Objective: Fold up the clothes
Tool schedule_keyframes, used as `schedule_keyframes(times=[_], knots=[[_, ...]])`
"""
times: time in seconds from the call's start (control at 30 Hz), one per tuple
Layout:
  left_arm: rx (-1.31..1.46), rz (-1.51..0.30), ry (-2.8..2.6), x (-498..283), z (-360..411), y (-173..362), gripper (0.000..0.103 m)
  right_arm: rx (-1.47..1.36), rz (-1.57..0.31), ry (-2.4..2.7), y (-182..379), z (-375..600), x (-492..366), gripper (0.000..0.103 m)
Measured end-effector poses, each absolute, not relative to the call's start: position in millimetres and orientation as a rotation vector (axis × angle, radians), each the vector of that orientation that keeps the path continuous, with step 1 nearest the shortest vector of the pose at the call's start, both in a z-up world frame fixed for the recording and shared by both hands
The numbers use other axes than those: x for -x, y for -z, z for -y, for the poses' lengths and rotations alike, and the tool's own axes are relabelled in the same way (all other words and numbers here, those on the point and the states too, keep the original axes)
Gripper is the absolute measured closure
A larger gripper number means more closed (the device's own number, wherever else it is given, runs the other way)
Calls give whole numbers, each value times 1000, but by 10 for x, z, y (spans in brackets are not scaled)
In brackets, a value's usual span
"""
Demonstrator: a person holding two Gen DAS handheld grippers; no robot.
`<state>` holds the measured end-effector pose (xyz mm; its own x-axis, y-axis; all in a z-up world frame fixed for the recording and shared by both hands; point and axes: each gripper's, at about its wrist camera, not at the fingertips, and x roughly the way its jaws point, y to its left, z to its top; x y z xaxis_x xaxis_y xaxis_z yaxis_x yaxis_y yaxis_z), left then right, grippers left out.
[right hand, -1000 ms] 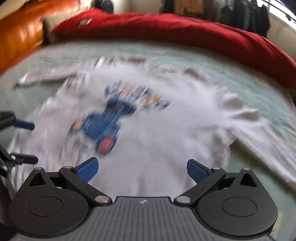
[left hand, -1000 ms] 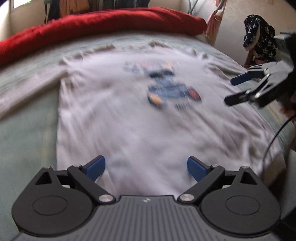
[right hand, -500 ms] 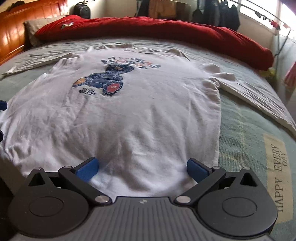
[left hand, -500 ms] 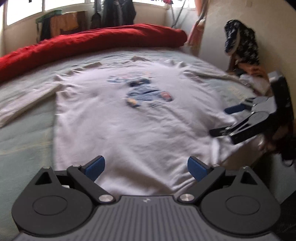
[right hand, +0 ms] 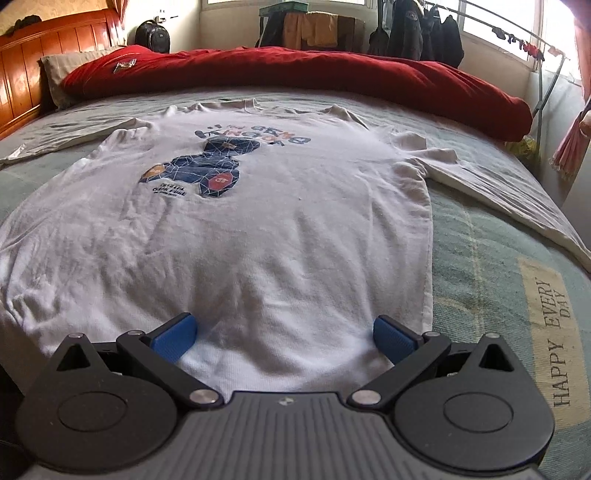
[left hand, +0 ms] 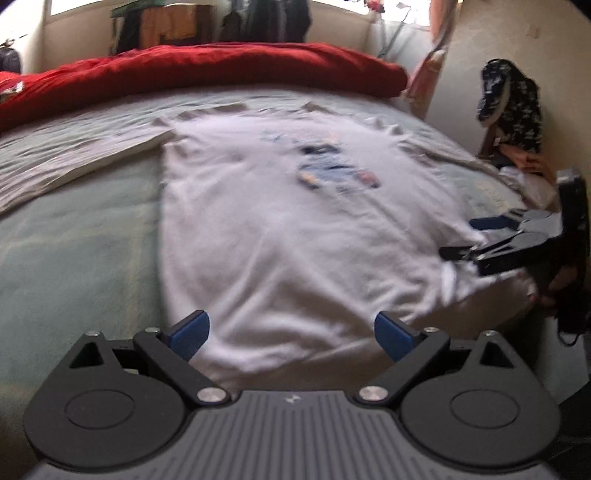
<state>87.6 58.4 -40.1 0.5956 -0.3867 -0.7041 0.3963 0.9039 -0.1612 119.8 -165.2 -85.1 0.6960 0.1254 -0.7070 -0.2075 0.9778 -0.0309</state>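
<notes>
A white long-sleeved shirt [left hand: 280, 229] with a blue bear print [right hand: 201, 171] lies flat, front up, on a pale green bedspread [left hand: 81, 251]. Its sleeves stretch out to both sides, and its hem faces me. My left gripper [left hand: 291, 332] is open just above the hem's left part, its blue pads [left hand: 190, 328] wide apart with nothing between them. My right gripper [right hand: 284, 336] is open over the hem's right part. In the left wrist view the right gripper [left hand: 465, 238] shows side-on at the shirt's right hem corner, jaws apart.
A red duvet [right hand: 332, 74] is bunched along the far side of the bed, by a wooden headboard [right hand: 48, 59] and pillow [right hand: 62, 66]. A dark patterned garment [left hand: 513, 107] hangs at the right wall. Clothes hang on a rack [right hand: 424, 33] by the window. The bedspread carries a "HAPPY EVERY DAY" label [right hand: 554, 332].
Both grippers have dropped lower and drawn back toward the shirt's hem. In the left wrist view the right gripper went from above the shirt down to its right hem corner. Both stayed open.
</notes>
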Motion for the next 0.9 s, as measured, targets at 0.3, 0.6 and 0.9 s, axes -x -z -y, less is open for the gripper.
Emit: schedule_keyframes(times=[0.3,0.6,0.9], knots=[[-55,-870,420,-763,-619,584,7,17,-761,-199,695,1719,-992,0],[39,-805,442,-835,-664,268,7,8,-746,-355,704,1538,-806,0],[-9,-848,347,-1048,-402,510,7,25,-752,-275,834,1704,-501,0]])
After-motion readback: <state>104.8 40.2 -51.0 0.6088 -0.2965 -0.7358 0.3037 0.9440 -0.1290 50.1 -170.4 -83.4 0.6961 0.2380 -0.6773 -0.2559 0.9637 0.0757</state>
